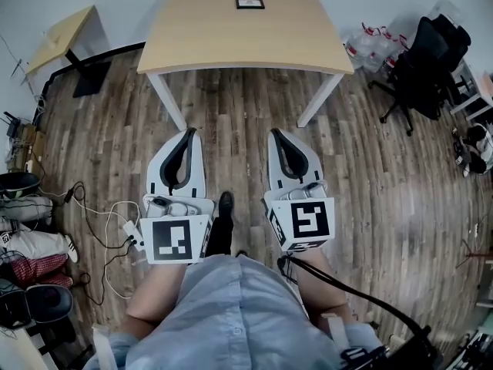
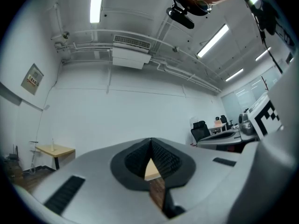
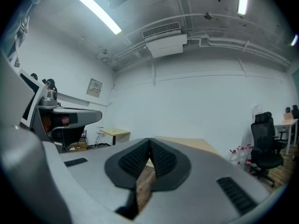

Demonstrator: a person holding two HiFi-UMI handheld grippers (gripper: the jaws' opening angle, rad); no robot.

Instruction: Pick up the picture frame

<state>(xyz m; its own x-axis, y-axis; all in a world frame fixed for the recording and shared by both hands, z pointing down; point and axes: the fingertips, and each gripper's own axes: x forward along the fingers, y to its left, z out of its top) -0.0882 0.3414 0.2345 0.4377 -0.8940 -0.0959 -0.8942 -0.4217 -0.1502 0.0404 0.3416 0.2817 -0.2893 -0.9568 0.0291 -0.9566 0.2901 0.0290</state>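
The picture frame (image 1: 249, 3) lies flat on the far side of the big wooden table (image 1: 200, 37), near its back edge. It is small and far off, so what is inside its dark border cannot be made out. Both grippers are well apart from it, out over the wood floor (image 1: 231, 106) in front of the table. The left gripper (image 1: 188, 134) is clenched. In the left gripper view its two black pads (image 2: 163, 157) meet at the tips, and nothing is held between them. Only a thin bit of table and floor peeks through the little gap lower down. The right gripper (image 1: 275, 134) is clenched too, with its tips pressed together and nothing in them. In the two gripper views the jaws cover much of the table, and the frame cannot be picked out. The person's hands are hidden under the marker cubes (image 1: 176, 239), so only bare arms and a light blue shirt (image 1: 223, 307) show. One dark shoe (image 1: 225, 203) pokes out between the grippers. A black office chair (image 1: 427, 60) stands to the right of the table, and the bottles (image 1: 373, 41) next to it are too small to see well. A small side table (image 1: 62, 35) stands on the left. White cables (image 1: 100, 222) lie on the floor, and the bags by the left edge are partly cut off.
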